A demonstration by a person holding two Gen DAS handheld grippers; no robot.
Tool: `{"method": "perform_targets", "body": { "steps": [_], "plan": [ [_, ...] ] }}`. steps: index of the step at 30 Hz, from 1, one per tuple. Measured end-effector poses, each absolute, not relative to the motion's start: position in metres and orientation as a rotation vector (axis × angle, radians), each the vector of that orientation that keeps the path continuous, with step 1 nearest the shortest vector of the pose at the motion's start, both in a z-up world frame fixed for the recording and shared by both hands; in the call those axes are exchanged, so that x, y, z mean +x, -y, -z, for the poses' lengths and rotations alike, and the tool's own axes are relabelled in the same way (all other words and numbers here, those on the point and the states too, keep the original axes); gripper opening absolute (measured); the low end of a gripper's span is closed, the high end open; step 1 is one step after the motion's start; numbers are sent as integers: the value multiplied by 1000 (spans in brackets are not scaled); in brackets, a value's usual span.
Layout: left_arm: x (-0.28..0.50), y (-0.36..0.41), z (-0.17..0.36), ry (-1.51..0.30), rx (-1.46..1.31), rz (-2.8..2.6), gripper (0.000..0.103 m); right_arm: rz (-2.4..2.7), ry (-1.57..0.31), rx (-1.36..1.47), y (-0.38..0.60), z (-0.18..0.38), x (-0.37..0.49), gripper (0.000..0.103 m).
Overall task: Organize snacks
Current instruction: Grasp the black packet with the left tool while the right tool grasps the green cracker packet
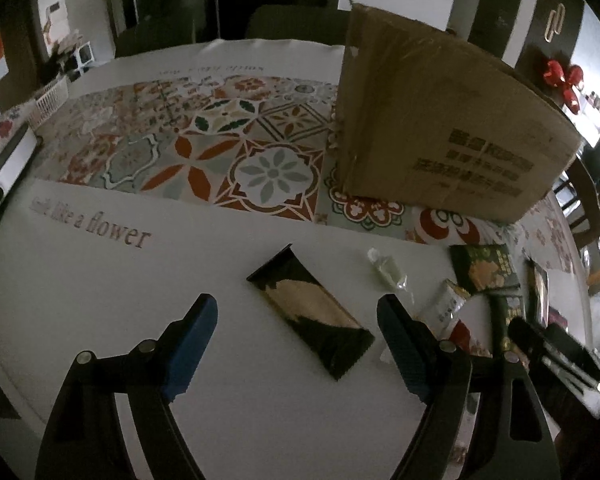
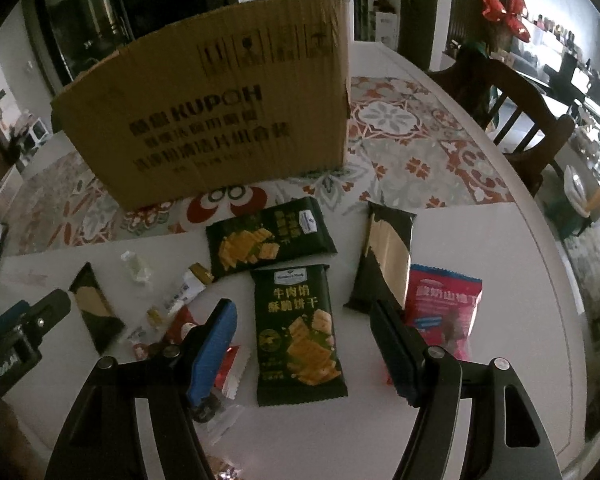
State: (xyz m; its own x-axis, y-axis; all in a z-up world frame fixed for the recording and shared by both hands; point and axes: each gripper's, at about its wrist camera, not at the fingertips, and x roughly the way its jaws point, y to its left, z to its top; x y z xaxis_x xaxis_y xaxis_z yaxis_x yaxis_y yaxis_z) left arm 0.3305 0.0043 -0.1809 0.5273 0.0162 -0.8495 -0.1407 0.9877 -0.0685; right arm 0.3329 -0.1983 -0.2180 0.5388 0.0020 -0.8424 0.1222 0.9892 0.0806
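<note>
Snack packets lie on the white table in front of a cardboard box (image 2: pixel 216 116). My left gripper (image 1: pixel 298 320) is open above a dark bar packet (image 1: pixel 312 314), which lies flat between its blue fingers without touching them. My right gripper (image 2: pixel 304 320) is open over a dark green cracker packet (image 2: pixel 298 332). A second green cracker packet (image 2: pixel 268 236), another dark bar packet (image 2: pixel 384 256) and a pink packet (image 2: pixel 444 308) lie around it. Small wrapped sweets (image 2: pixel 136 268) and a white stick packet (image 2: pixel 180 296) sit to the left. The left gripper (image 2: pixel 20 320) shows at the right wrist view's left edge.
The cardboard box (image 1: pixel 440 128) stands on a patterned mat (image 1: pixel 220 144). A white device (image 1: pixel 4 176) lies at the table's left edge, a white basket (image 1: pixel 52 98) behind it. A wooden chair (image 2: pixel 520 120) stands at the right. Red wrappers (image 2: pixel 228 368) lie under the right gripper's left finger.
</note>
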Motion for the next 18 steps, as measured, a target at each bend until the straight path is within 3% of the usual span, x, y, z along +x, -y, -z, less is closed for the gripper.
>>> {"method": "perform_targets", "body": {
  "steps": [13,18],
  "plan": [
    [349,-5,209,-1080,-187,-182,73,94,-1045,154,197,236,345,69],
    [353,-3,218,-1113,-193,-183,65,106,-1049,135,198,241,346,67]
  ]
}}
